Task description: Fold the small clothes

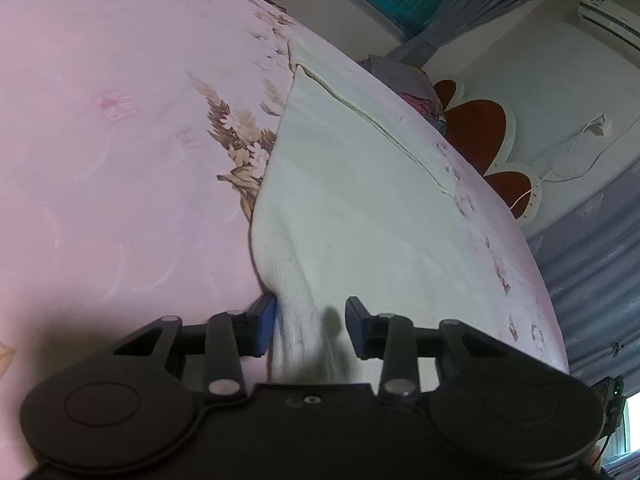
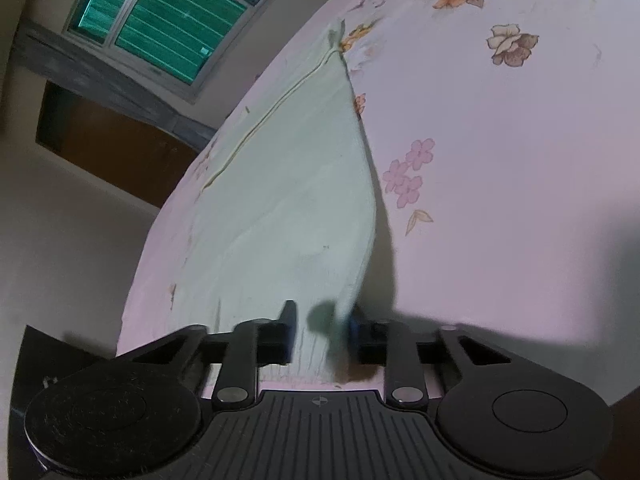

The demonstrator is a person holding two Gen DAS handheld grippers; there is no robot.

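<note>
White cloth on pink sheet | near corners btwn both jaws

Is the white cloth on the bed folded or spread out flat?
Spread out: the white cloth lies open across the pink bedsheet, only its near edge bunched up.

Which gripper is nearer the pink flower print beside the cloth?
Right. The right gripper straddles the near right corner of the cloth, and the pink flower print lies just past that edge. The left gripper is at the opposite, left corner.
</note>
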